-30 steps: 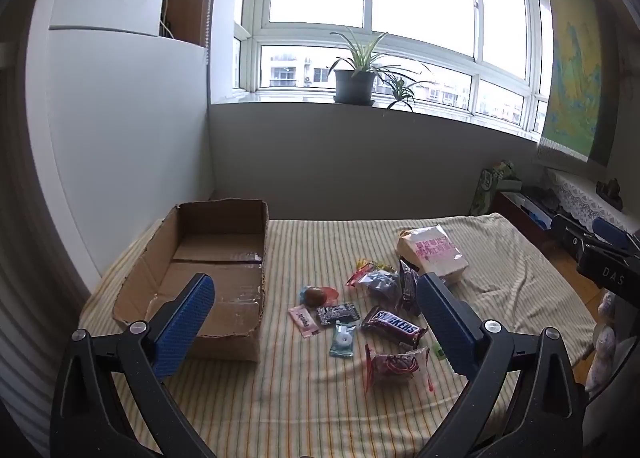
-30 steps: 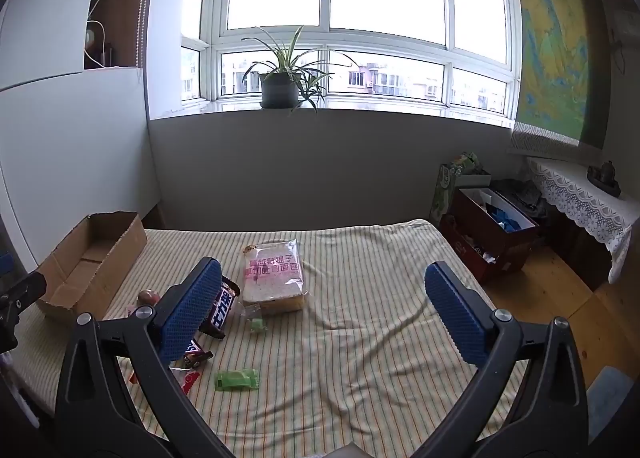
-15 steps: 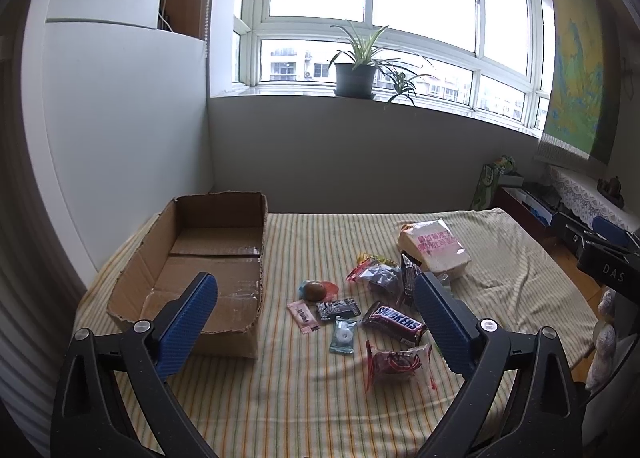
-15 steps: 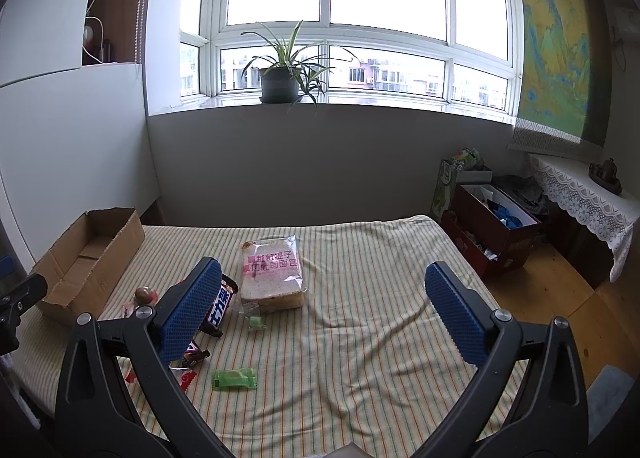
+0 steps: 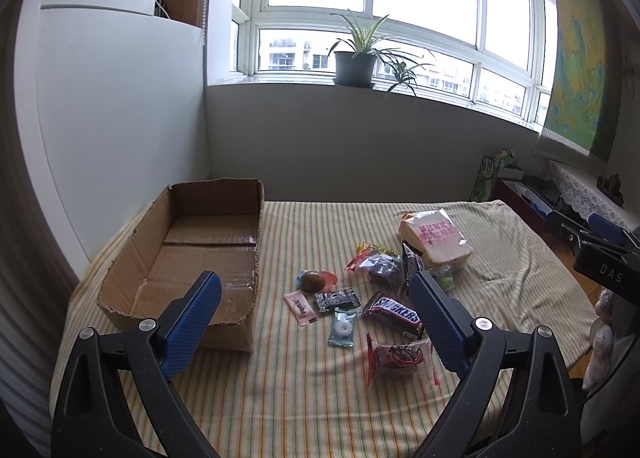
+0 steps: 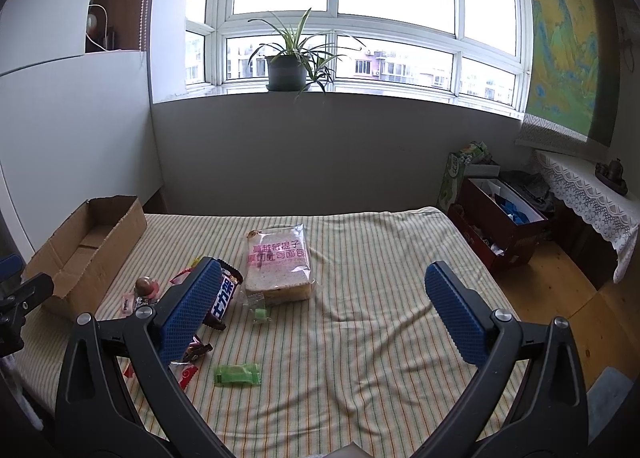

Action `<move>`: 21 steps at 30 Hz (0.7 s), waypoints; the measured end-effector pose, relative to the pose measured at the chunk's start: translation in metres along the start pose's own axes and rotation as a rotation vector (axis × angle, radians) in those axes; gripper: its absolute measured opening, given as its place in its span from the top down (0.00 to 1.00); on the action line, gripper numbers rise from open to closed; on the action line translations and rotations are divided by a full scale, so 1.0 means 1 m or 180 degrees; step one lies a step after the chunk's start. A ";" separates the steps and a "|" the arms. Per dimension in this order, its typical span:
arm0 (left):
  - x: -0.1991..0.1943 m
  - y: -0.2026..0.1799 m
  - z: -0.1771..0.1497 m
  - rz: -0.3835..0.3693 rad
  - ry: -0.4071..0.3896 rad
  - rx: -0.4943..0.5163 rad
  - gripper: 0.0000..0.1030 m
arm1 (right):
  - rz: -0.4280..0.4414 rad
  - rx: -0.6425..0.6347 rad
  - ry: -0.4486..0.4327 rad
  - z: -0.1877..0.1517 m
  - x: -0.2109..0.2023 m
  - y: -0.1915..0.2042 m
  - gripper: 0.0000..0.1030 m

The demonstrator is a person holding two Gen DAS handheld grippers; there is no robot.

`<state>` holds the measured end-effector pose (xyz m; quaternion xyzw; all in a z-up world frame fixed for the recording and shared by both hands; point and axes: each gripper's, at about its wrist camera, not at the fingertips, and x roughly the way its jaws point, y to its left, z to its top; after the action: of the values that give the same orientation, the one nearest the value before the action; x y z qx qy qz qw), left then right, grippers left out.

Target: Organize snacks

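Note:
An empty cardboard box (image 5: 192, 254) (image 6: 86, 236) lies at the left of a striped cloth-covered table (image 5: 288, 386). Right of it lie several loose snacks: a Snickers bar (image 5: 394, 314) (image 6: 224, 298), a bagged bread loaf (image 5: 436, 240) (image 6: 278, 262), a pink sachet (image 5: 301, 308), a mint packet (image 5: 343, 327), a red wrapper (image 5: 396, 356) and a green candy (image 6: 237, 374). My left gripper (image 5: 316, 292) hangs open above the table's near side, nothing between its fingers. My right gripper (image 6: 322, 280) is open too, over the cloth right of the snacks.
A potted plant (image 6: 286, 70) stands on the windowsill behind the table. To the right, on the floor, sit a red storage box (image 6: 496, 226) and a lace-covered shelf (image 6: 592, 194). A white wall panel (image 5: 112, 126) borders the table's left side.
Both views have tilted slightly downward, or the grippers pulled back a little, so the table and snacks sit a bit higher in frame. Nothing has been grasped or moved.

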<state>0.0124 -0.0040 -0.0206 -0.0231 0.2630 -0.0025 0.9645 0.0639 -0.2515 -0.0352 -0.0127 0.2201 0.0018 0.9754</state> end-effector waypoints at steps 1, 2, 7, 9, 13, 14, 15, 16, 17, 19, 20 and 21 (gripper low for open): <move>0.001 0.000 0.000 -0.0005 0.0015 -0.0003 0.08 | 0.0006 -0.0005 0.0007 0.000 0.001 0.001 0.00; 0.002 0.000 0.000 0.0006 0.0062 0.0010 0.08 | 0.0015 -0.0008 0.0014 0.000 0.002 0.001 0.00; 0.005 -0.002 0.001 0.0032 0.0214 0.0076 0.08 | 0.0069 -0.0036 0.0061 0.002 0.006 0.005 0.00; 0.006 -0.002 0.002 0.0024 0.0206 0.0075 0.08 | 0.0091 -0.0041 0.0082 0.003 0.008 0.005 0.00; 0.011 -0.002 0.003 0.0040 0.0282 0.0128 0.08 | 0.0129 -0.0031 0.0143 0.003 0.014 0.004 0.00; 0.011 -0.001 0.003 0.0053 0.0297 0.0148 0.08 | 0.0161 -0.0022 0.0159 0.003 0.016 0.003 0.00; 0.012 -0.001 0.003 0.0053 0.0308 0.0141 0.09 | 0.0197 -0.0010 0.0175 0.002 0.017 0.002 0.00; 0.013 0.000 0.002 0.0068 0.0298 0.0152 0.09 | 0.0226 -0.0005 0.0191 0.002 0.018 0.001 0.00; 0.014 0.001 0.002 0.0074 0.0307 0.0149 0.10 | 0.0253 -0.0005 0.0209 0.001 0.019 0.000 0.00; 0.015 0.004 0.000 0.0057 0.0349 0.0107 0.10 | 0.0310 -0.0004 0.0237 -0.002 0.023 -0.002 0.00; 0.016 0.006 0.000 0.0071 0.0377 0.0118 0.10 | 0.0349 -0.0002 0.0254 -0.003 0.025 -0.002 0.00; 0.017 0.007 -0.001 0.0093 0.0386 0.0135 0.11 | 0.0412 -0.0005 0.0280 -0.005 0.027 -0.002 0.00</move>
<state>0.0266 0.0022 -0.0306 0.0014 0.3212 0.0046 0.9470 0.0861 -0.2537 -0.0515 0.0006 0.2631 0.0645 0.9626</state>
